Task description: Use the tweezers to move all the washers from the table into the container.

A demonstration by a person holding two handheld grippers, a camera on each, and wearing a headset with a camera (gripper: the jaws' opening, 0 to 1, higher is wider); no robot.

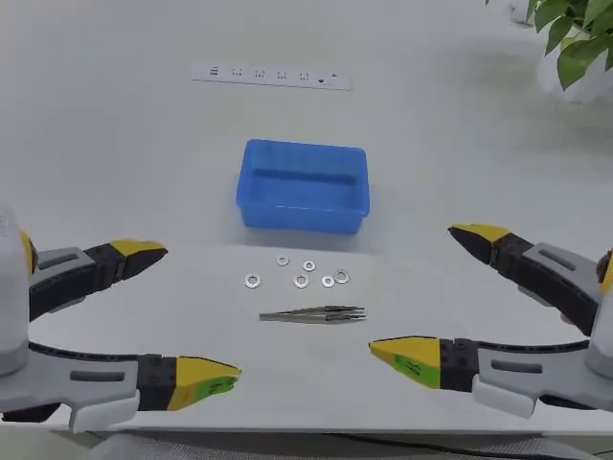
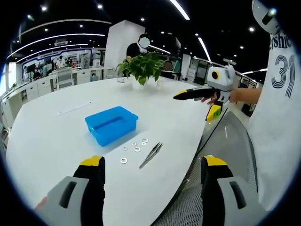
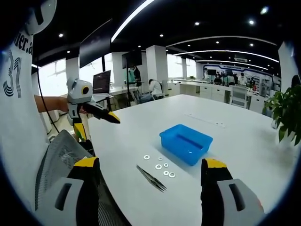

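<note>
Here tweezers [image 1: 321, 313] lie just beside the washers [image 1: 301, 281].

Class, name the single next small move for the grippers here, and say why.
Probably lower the right gripper to the tweezers and grasp them: it and the left gripper are open and empty, the tweezers lie untouched, and six washers sit on the table near the blue container.

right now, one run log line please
left claw open | right claw open | slim metal tweezers flat on white table | small metal washers loose beside them | blue plastic container holds no washers
</note>
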